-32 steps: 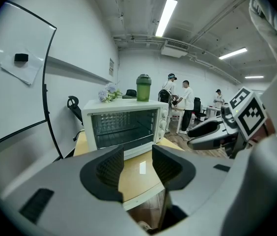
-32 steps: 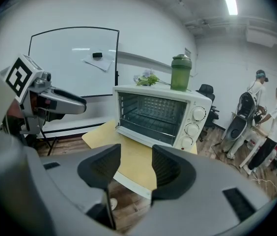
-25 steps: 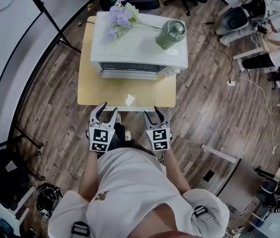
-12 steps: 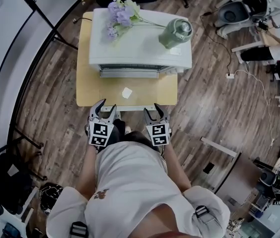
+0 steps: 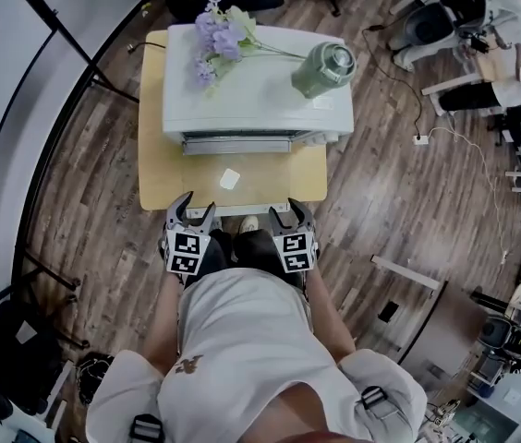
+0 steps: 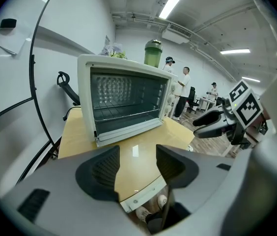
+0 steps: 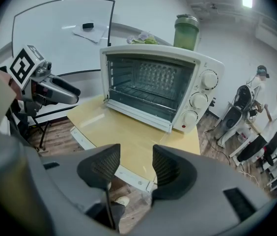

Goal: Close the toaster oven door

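Left gripper (image 5: pixel 196 206) and right gripper (image 5: pixel 287 209) sit lower than before; glass door (image 5: pixel 260 169) not yet shut.
Left jaws have just been opening; jaws of each gripper stand slightly spread, empty, at the table (image 5: pixel 154 178) edge. Toaster oven (image 5: pixel 256 100) stands at the back, its door apparently flat, front rail (image 6: pixel 141 196) nearest. Best: hook the 2 grippers under that rail, lift evenly, swing up till seated.

Head view looks steeply down; both gripper views (low, off the table's (image 5: pixel 274 175) front edge) face the toaster oven (image 5: pixel 256 95), seen in all.
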